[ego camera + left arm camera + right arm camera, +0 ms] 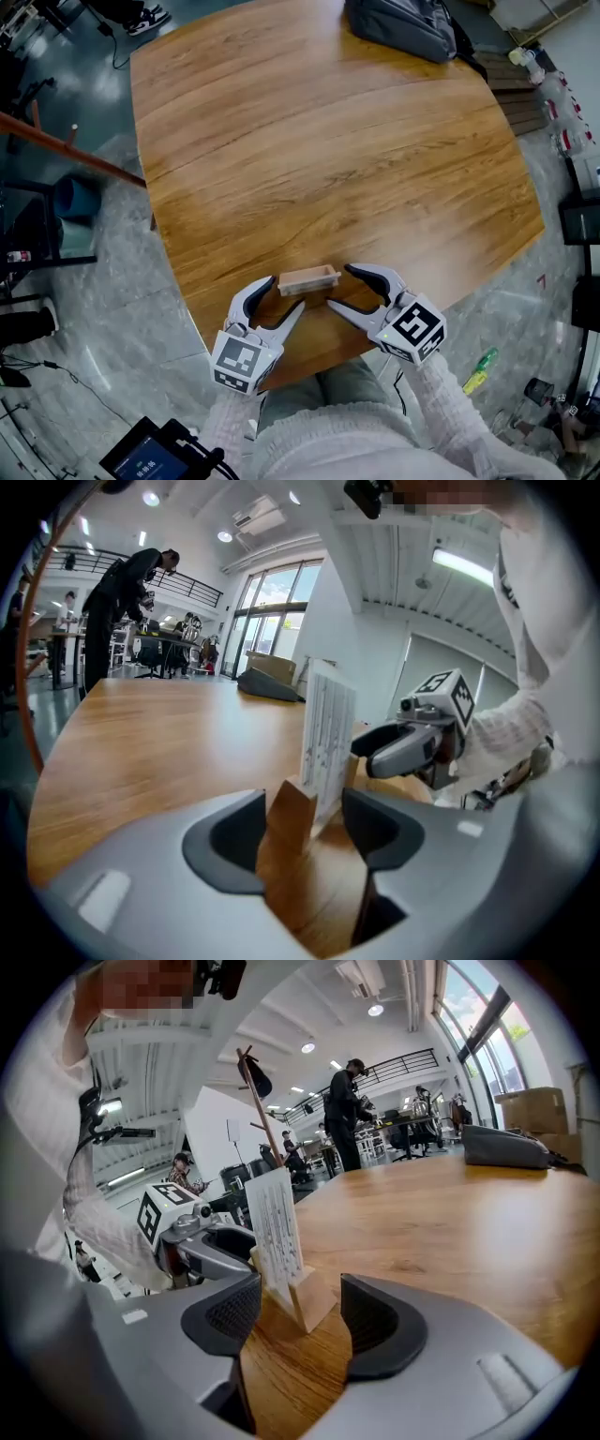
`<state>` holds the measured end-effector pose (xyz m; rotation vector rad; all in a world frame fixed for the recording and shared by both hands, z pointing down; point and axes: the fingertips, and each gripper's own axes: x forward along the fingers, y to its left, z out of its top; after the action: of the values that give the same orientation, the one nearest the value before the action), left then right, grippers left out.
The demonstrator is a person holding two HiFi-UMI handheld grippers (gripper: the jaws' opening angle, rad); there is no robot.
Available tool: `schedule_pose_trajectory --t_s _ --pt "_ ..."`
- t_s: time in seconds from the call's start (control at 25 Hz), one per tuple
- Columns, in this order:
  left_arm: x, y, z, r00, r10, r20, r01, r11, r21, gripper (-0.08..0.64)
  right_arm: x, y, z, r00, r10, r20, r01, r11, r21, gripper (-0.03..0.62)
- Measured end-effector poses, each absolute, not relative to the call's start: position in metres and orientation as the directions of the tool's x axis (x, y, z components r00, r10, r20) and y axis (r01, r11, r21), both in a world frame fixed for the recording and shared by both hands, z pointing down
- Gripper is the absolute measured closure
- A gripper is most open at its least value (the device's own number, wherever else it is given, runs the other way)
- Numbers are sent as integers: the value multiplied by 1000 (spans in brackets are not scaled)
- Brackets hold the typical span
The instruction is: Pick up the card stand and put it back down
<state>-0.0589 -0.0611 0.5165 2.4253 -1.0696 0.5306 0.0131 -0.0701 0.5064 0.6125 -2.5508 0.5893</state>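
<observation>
A small wooden card stand (307,278) holding an upright white card (326,731) rests on the wooden table (309,141) near its front edge. My left gripper (286,293) is at the stand's left end and my right gripper (339,287) at its right end. Both are open, with their jaws spread on either side of the stand's ends. In the left gripper view the wooden base (289,816) sits just ahead of the gap between the pads, untouched, and the right gripper (405,750) shows beyond it. The right gripper view has the base (309,1299) between its pads with clearance.
A grey bag (405,28) lies at the table's far edge. The table's front edge runs just under the grippers, with the person's lap below. Standing people and desks show far off in the gripper views. The floor around holds cables and equipment.
</observation>
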Motion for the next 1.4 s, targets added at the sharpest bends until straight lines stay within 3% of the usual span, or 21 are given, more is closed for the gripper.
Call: schedule_pose_trajectory --t_s 0.6,0.88,1.4 --pt "-51 -65 524 629 -566 532 -714 -691 109 310 -14 -76 530 -779 -252 574 -402 903 -149 322" --pt "-50 -71 525 606 -586 538 -727 -683 75 335 -19 -78 532 -777 -257 575 -397 909 -130 391" --pt "-46 -72 526 596 -586 549 -739 -668 89 353 -14 -77 532 -758 -269 594 -409 906 -111 400"
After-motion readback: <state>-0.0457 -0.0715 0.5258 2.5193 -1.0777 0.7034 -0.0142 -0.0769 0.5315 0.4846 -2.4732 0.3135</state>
